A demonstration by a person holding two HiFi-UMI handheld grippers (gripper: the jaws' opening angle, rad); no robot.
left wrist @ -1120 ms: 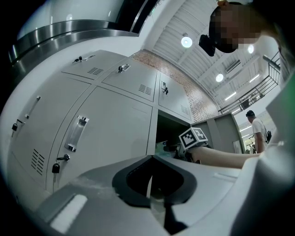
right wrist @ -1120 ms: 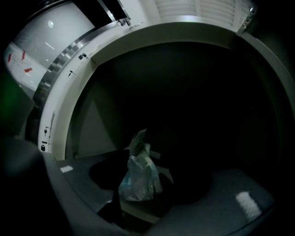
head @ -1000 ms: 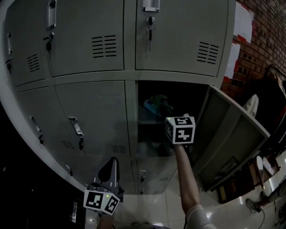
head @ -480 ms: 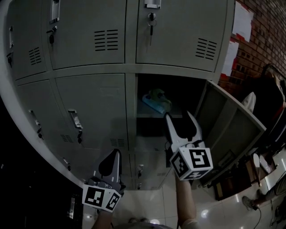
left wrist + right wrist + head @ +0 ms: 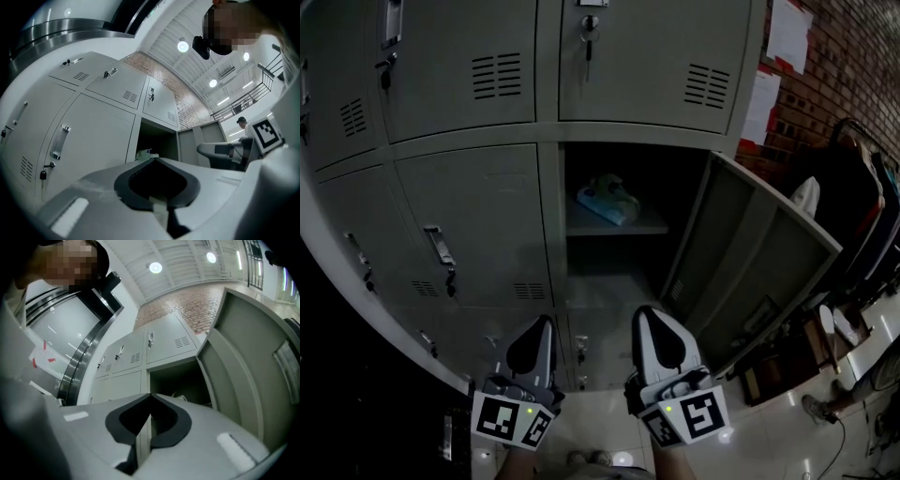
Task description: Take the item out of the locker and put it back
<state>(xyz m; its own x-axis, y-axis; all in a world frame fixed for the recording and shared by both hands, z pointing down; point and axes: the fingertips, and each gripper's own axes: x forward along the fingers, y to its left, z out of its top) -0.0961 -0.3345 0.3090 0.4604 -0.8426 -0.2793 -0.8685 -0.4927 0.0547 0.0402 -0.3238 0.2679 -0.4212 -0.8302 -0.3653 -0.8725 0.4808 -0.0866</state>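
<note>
The item (image 5: pixel 606 200), a pale blue-green packet, lies on the shelf inside the open locker (image 5: pixel 614 267). It is also seen small in the left gripper view (image 5: pixel 143 153) and the right gripper view (image 5: pixel 181 396). My right gripper (image 5: pixel 650 315) hangs low in front of the locker, well below the shelf, shut with nothing between its jaws (image 5: pixel 150 395). My left gripper (image 5: pixel 542 324) is level with it to the left, also shut and empty (image 5: pixel 153 160). Both are apart from the item.
The locker's door (image 5: pixel 757 272) stands swung open to the right. Shut locker doors with handles (image 5: pixel 439 248) and keys (image 5: pixel 588 52) surround the open one. A brick wall (image 5: pixel 825 66) and dark clutter lie at the far right, above a glossy tiled floor (image 5: pixel 769 422).
My right gripper has come out of the locker, dropped down towards me and shut its jaws. The item stays on the shelf. The left gripper has hardly moved.
</note>
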